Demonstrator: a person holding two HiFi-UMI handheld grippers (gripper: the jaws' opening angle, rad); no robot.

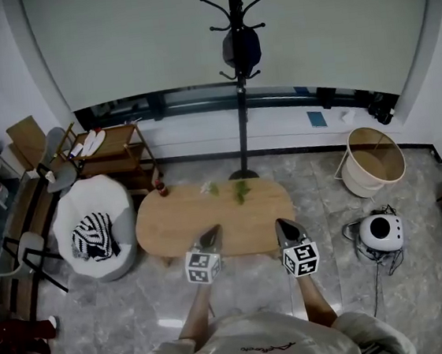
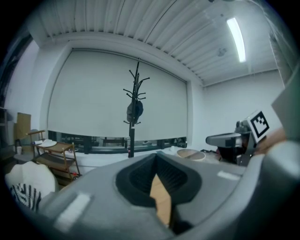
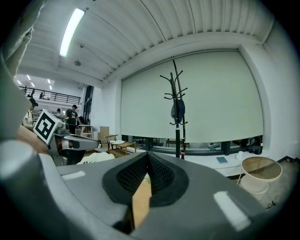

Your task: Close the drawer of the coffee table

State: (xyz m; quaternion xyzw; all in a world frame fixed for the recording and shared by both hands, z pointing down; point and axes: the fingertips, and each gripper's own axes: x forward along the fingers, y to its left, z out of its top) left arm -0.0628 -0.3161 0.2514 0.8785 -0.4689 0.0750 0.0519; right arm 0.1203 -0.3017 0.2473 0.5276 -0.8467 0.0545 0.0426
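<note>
By the coffee table (image 1: 184,216), left hand-held gripper (image 1: 210,231), right hand-held gripper (image 1: 284,225), both clenched empty.

Dim, cool light; fisheye-warped, vignetted edges

The oval wooden coffee table (image 1: 210,222) stands on a grey marbled floor (image 1: 125,310). Along its far edge sit a small dark-red object (image 1: 161,190) at the left corner and some greenish sprigs (image 1: 241,190) nearer the middle.

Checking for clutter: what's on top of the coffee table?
On the coffee table, near its far edge: a red item and green sprigs. The left gripper and right gripper cover parts of its near edge.
</note>
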